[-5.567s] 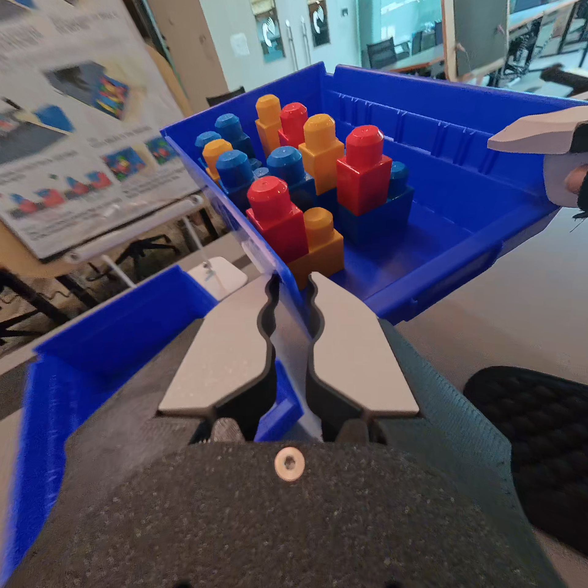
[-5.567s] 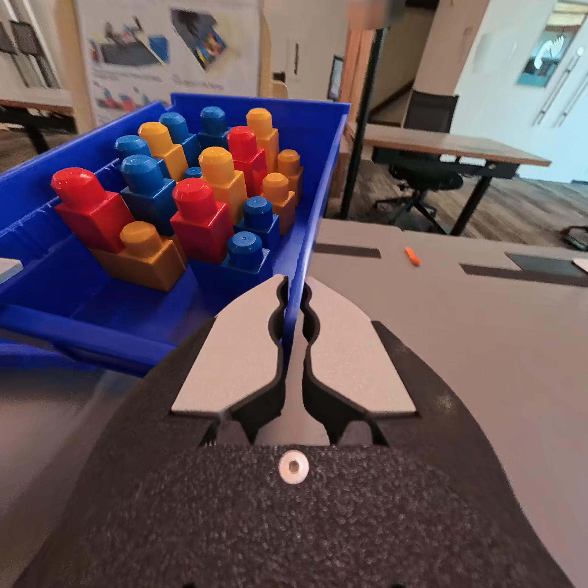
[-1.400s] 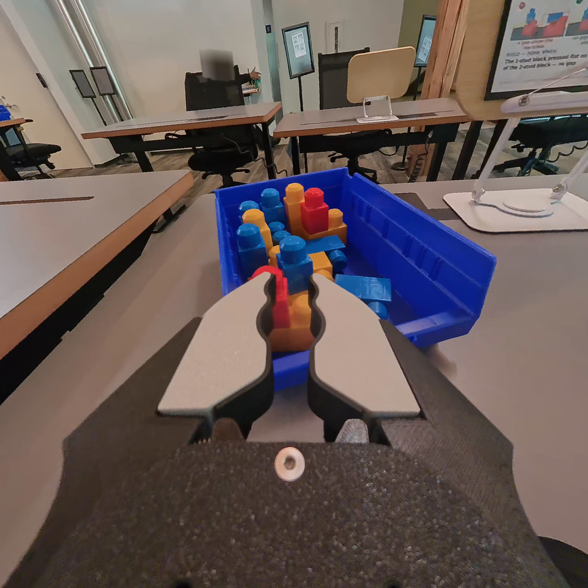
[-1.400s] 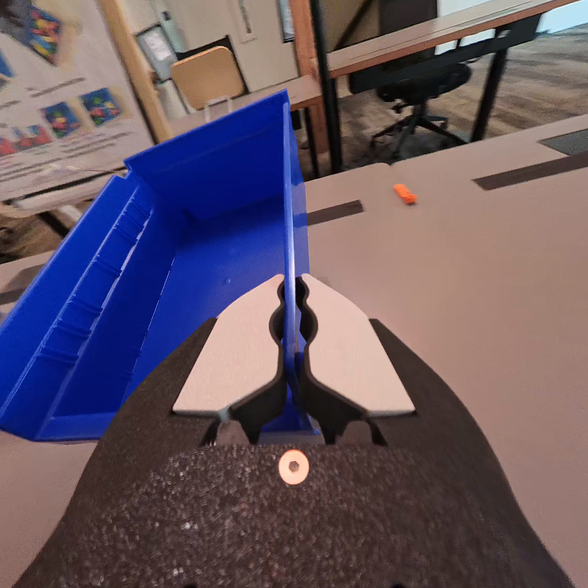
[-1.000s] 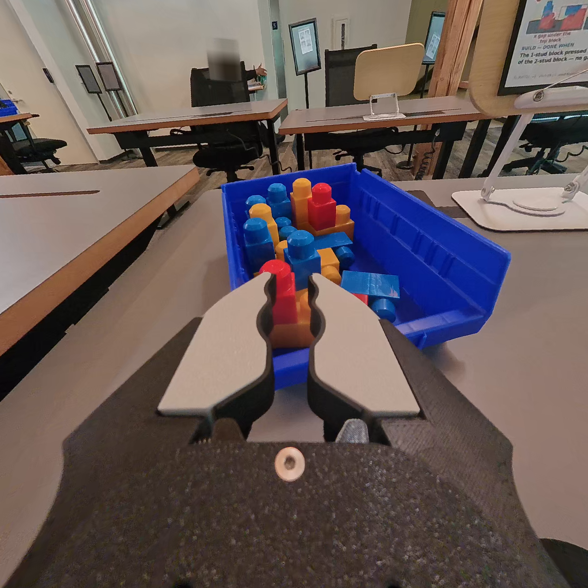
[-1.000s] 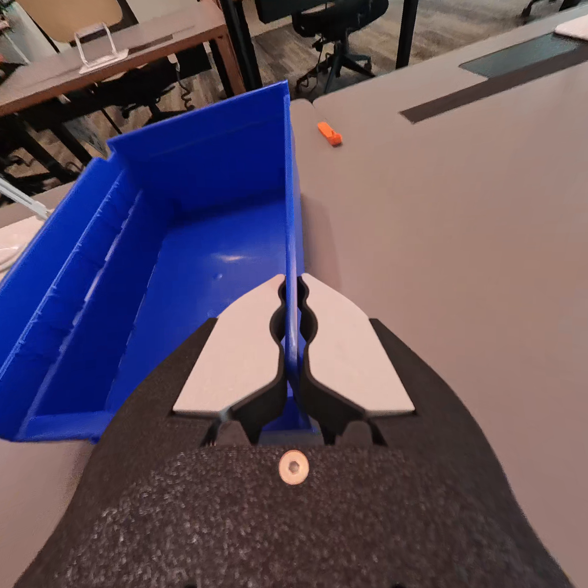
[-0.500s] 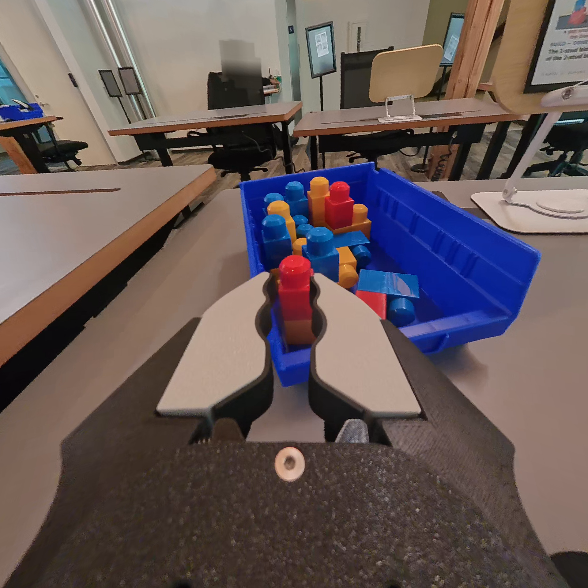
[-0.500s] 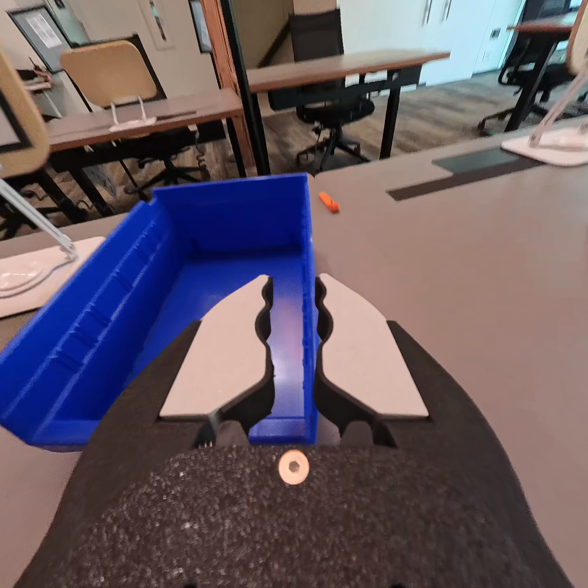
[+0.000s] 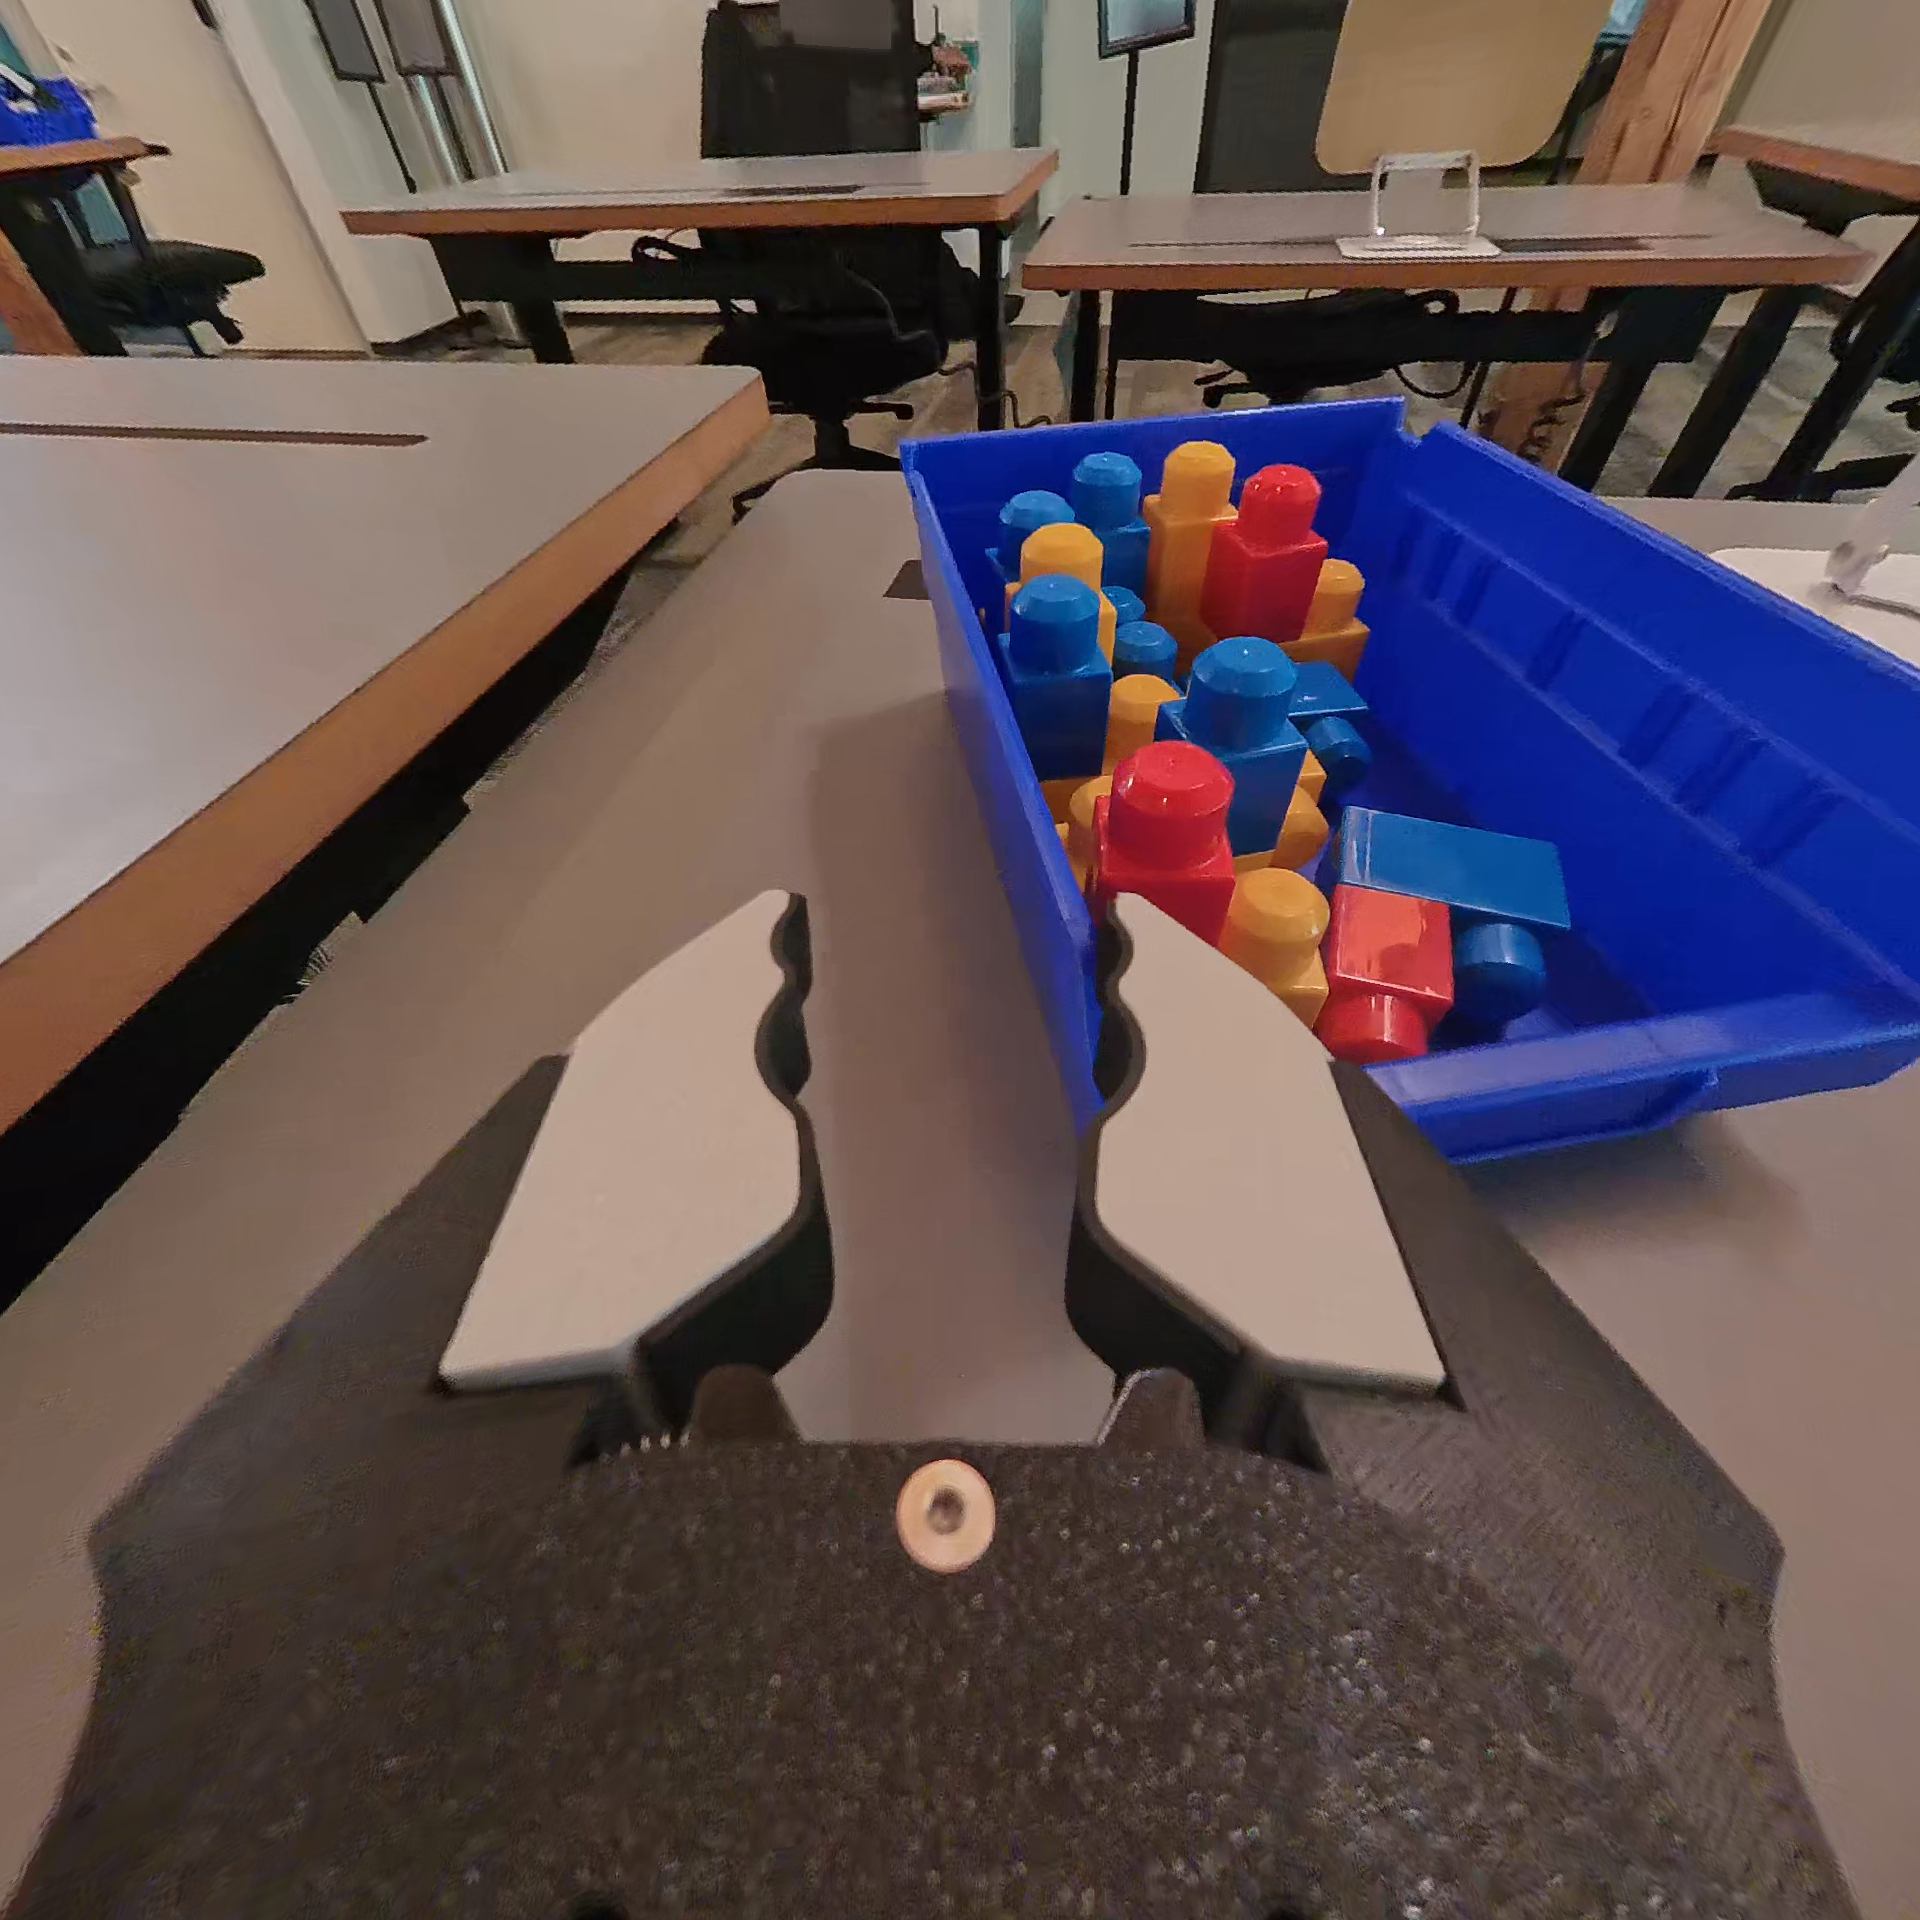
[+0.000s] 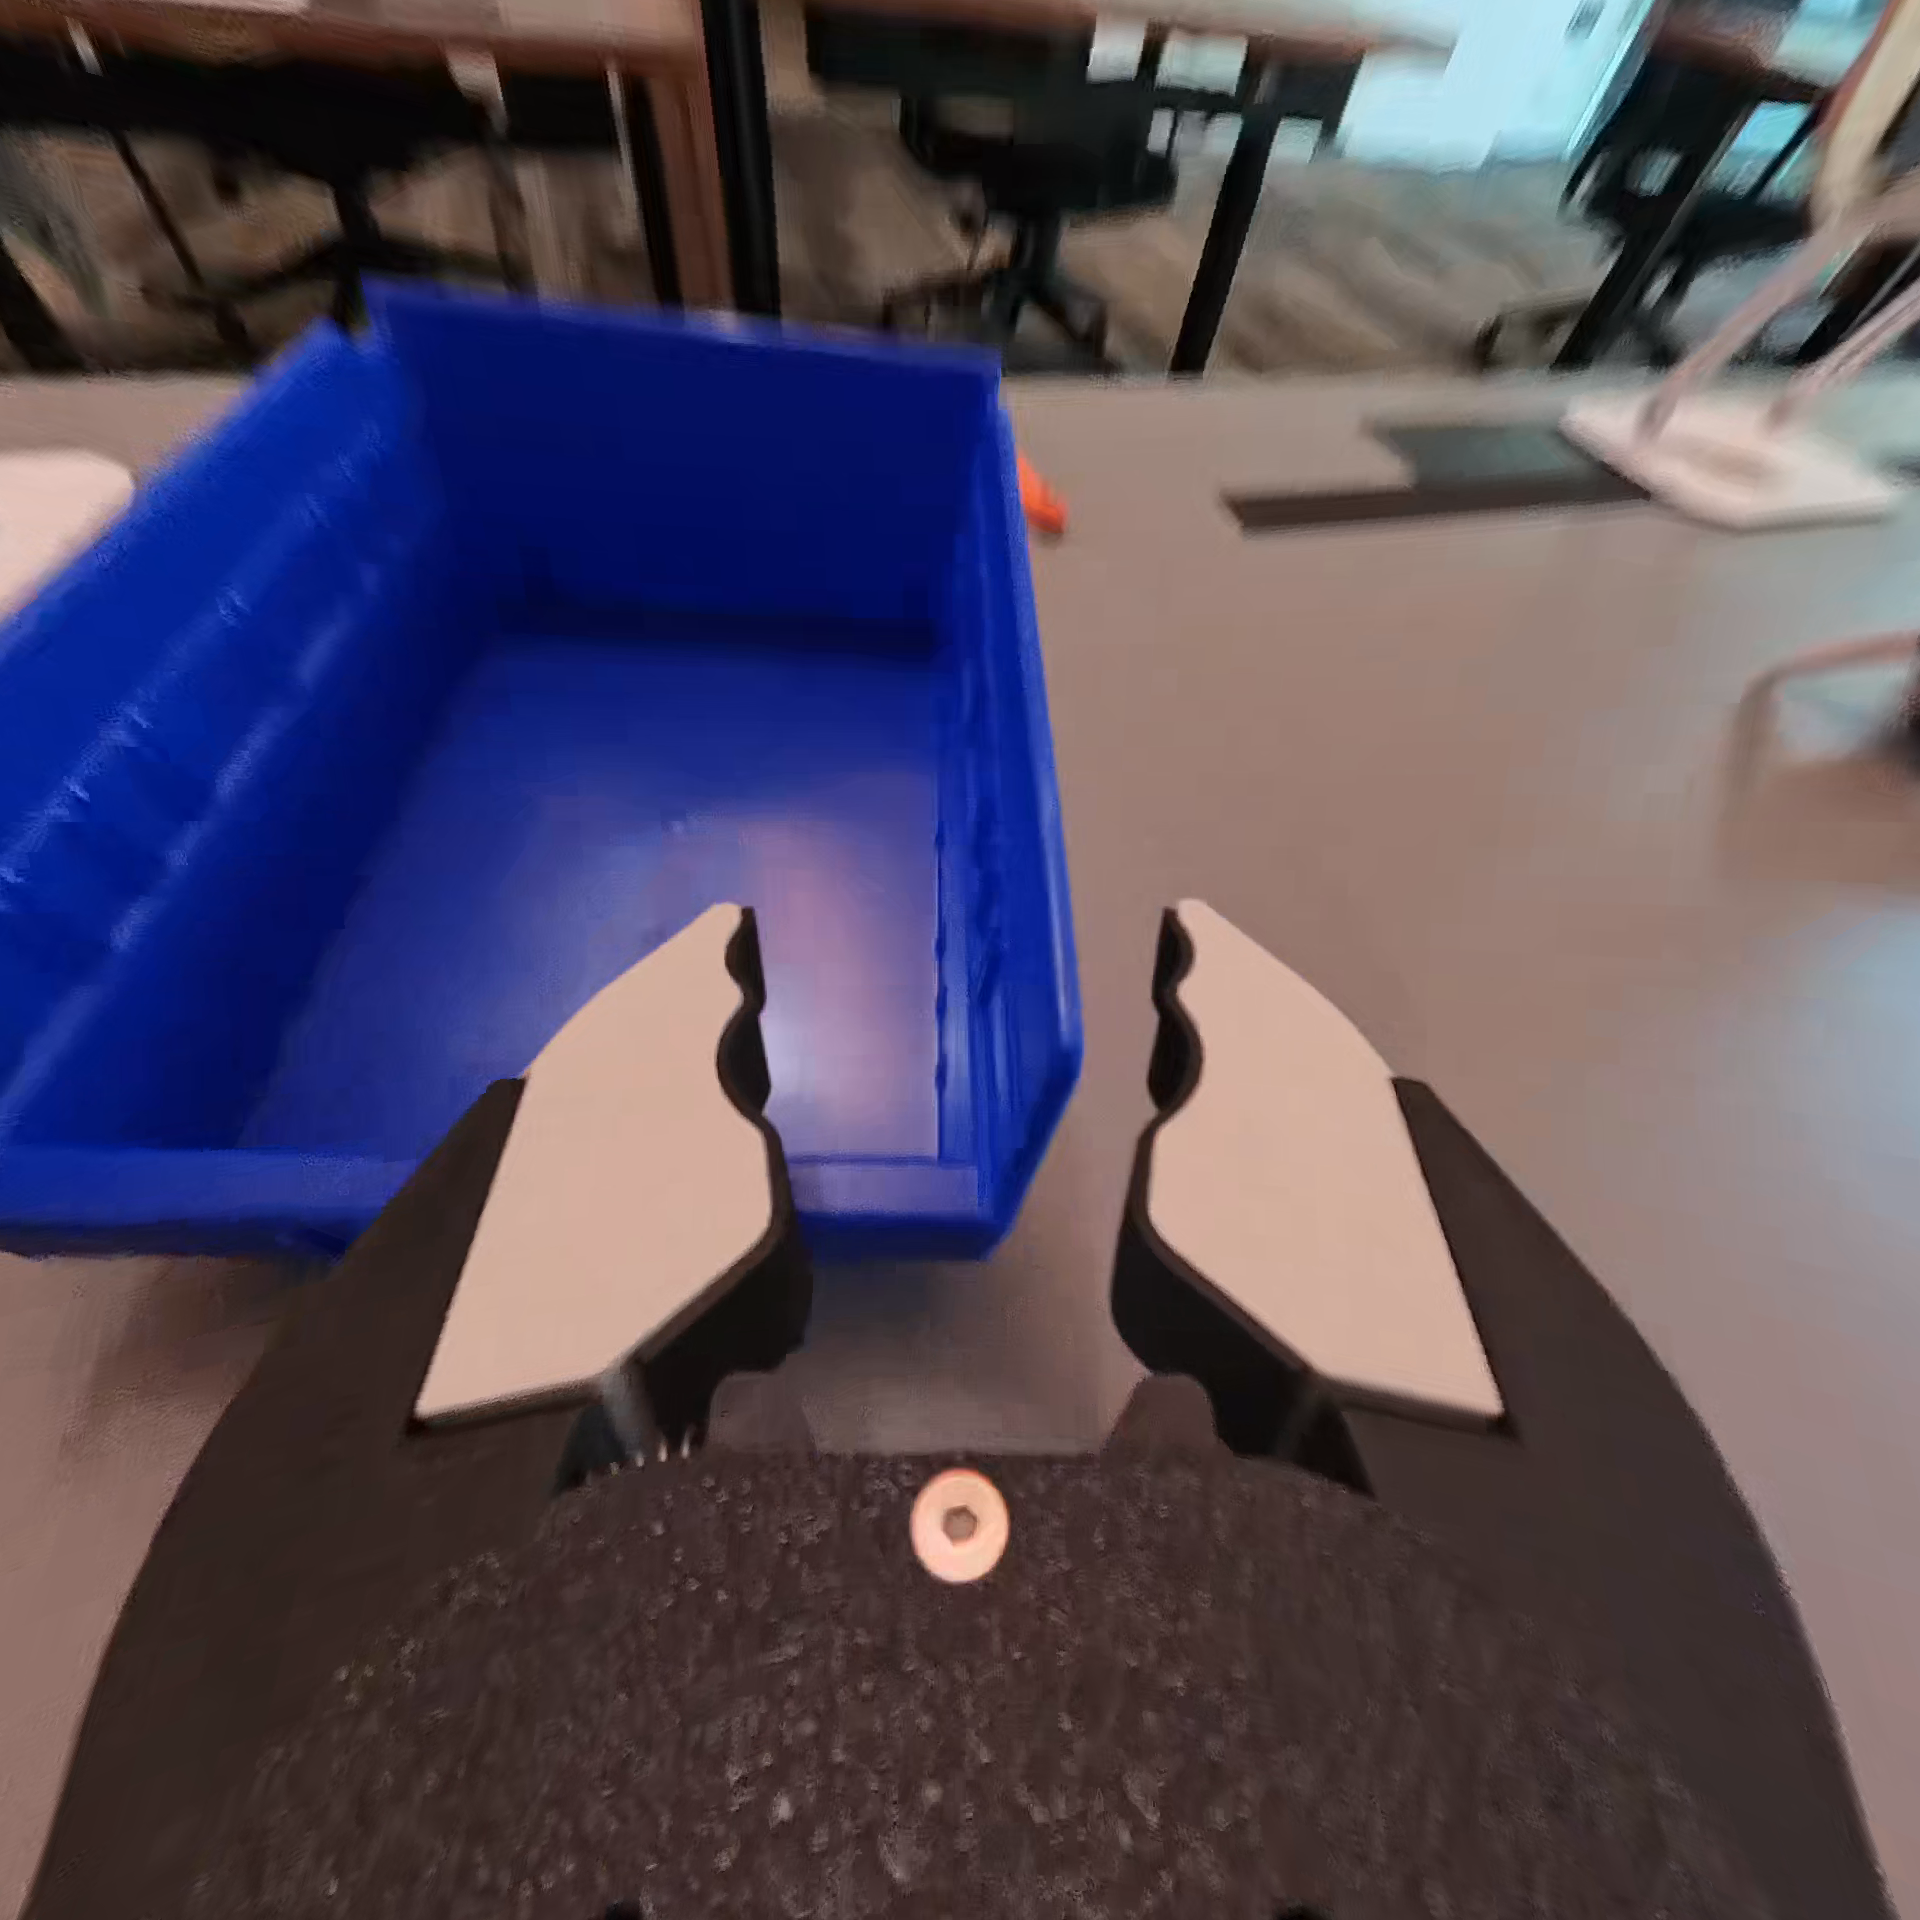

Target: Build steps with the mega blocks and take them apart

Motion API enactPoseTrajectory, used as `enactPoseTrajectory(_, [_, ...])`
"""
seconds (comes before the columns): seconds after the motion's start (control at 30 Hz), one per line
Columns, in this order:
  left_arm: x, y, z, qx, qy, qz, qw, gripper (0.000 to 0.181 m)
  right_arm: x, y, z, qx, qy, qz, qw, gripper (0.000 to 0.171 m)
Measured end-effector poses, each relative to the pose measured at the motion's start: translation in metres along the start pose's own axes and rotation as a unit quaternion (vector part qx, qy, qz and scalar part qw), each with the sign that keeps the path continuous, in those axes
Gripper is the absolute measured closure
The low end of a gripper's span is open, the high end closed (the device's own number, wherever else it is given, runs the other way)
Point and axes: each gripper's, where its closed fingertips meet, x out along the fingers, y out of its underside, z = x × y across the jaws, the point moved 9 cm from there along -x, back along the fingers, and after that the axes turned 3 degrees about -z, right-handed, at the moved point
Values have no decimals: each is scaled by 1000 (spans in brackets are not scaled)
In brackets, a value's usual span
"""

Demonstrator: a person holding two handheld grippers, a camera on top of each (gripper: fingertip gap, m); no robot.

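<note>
Two hand-held grippers, both with fingers spread apart and holding nothing.

Left hand-held gripper (image 9: 951,966): over bare desk (image 9: 520,987), just beside the near left corner of the bin (image 9: 1714,748); its right finger overlaps the bin's left wall in view, and whether they touch cannot be told.

Right hand-held gripper (image 10: 956,966): above the near right corner of a second bin (image 10: 187,748), which looks empty in this blurred view.

Blocks (image 9: 1195,727): all in the first bin, a loose heap of blue, yellow and red pieces, crowded toward the left wall and far end. Red block (image 9: 1174,831) stands upright nearest the left gripper, on yellow pieces. A red piece (image 9: 1387,982) and a blue piece (image 9: 1455,868) lie on their sides at the near end. No steps stand on the desk; the build appears either not begun or already undone.

Risks, as judged:
- The bin wall stands between the left gripper and the red block; a low approach would likely strike or shove the bin.
- Blocks sit tight together, so closing on one may catch a neighbour's stud or lift a joined cluster.
- Rounded studs may slip in the fingers if gripped high.
- The light bin may slide or tip if a stuck piece is pulled.

Surroundings:
- Orange item (image 10: 1042,502), small, beyond the empty bin.
- White stand base (image 10: 1725,462), far right.
- Further desks and chairs behind, well apart.
</note>
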Motion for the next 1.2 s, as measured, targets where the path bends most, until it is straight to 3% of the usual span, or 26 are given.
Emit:
enactPoseTrajectory(0.07, [2, 2, -2, 6, 8, 19, 1000, 125, 11, 13, -1, 16, -14, 34, 999, 104])
enactPoseTrajectory(0.13, [2, 3, -6, 2, 18, 21, 1000, 125, 20, 20, -2, 19, -7, 57, 998, 129])
enactPoseTrajectory(0.17, [1, 4, -8, 1, 22, 21, 1000, 125, 23, 21, -3, 24, -9, 59, 998, 157])
enactPoseTrajectory(0.23, [1, 6, -11, 2, 26, 25, 999, 127, 27, 18, -1, 37, -18, 64, 997, 166])
enactPoseTrajectory(0.43, [11, 14, -24, 23, 52, 66, 996, 140, 52, 6, 14, 27, -15, 72, 997, 166])
enactPoseTrajectory(0.6, [20, 12, -26, 65, 20, 82, 994, 175, 70, -2, 26, 22, -3, 72, 997, 166])
enactPoseTrajectory(0.83, [36, 7, -30, 56, -17, 99, 993, 176, 70, 1, 29, 16, 6, 39, 999, 164])
enactPoseTrajectory(1.07, [57, 2, -43, 53, -18, 102, 993, 176, 60, -9, 26, 25, 5, -15, 1000, 133])
enactPoseTrajectory(1.2, [57, 1, -43, 54, 4, 94, 994, 170, 34, -39, 27, 24, -1, -105, 994, 128])
